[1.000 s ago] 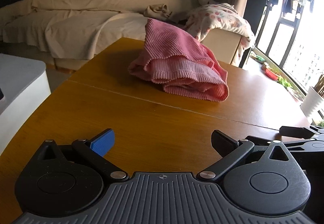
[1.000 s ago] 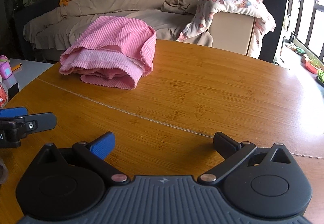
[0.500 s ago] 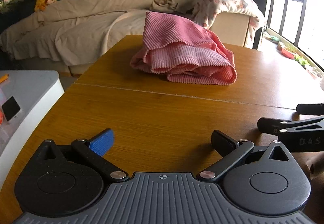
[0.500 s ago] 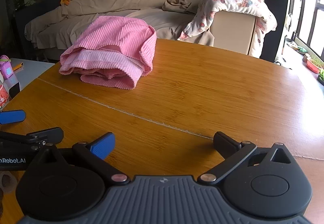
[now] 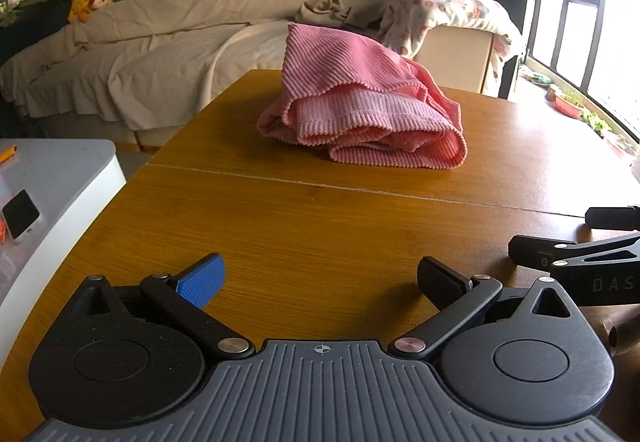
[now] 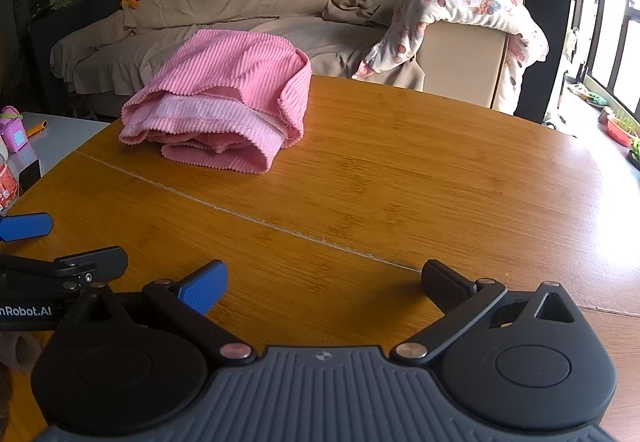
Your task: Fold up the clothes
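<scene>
A pink ribbed garment [image 5: 360, 110] lies folded in a bundle on the far half of the wooden table [image 5: 320, 226]; the right wrist view shows the same garment [image 6: 224, 110] at the table's [image 6: 400, 178] far left. My left gripper [image 5: 320, 280] stands open above the near table edge, nothing between its fingers. My right gripper [image 6: 324, 280] is open too and holds nothing. Both are well short of the garment. The right gripper's fingers [image 5: 560, 254] show at the right edge of the left wrist view; the left gripper's fingers [image 6: 72, 266] show at the left of the right wrist view.
A seam [image 5: 360, 190] crosses the table between the grippers and the garment. A grey side table [image 5: 48, 194] with a small device stands to the left. Behind is a covered sofa [image 5: 200, 42] with yellow cushions and a patterned blanket [image 6: 460, 18]. Windows are on the right.
The left gripper has swung left and levelled, bringing the garment nearer the centre of its view. The right gripper has barely moved. Both stay open.
</scene>
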The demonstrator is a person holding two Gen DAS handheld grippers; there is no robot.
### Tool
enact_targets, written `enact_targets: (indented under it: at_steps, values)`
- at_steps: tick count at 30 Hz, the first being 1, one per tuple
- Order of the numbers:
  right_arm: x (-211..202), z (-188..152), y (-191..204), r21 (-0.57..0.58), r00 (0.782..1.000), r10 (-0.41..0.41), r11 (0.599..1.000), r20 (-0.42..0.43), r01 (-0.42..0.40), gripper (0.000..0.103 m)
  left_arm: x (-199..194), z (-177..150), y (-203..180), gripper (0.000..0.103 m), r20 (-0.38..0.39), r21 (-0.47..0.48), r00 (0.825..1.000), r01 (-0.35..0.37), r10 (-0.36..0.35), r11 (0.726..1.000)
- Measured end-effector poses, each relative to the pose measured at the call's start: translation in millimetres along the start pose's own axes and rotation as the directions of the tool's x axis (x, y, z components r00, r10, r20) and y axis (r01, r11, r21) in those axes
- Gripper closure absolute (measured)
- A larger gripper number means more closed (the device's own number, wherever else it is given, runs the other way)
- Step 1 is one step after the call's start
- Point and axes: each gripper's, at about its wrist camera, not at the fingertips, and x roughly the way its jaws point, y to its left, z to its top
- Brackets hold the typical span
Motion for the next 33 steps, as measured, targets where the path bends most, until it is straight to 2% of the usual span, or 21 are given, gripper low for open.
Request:
enact_targets:
  at_steps: [33]
  values:
    - [-0.5,-0.6,-3.5,0.020,1.000,-0.019,1.000,0.005,0.019,0.000,0.9,0.3,-0.4,0.000,0.000,0.008,1.000,-0.002,0.002,1.000]
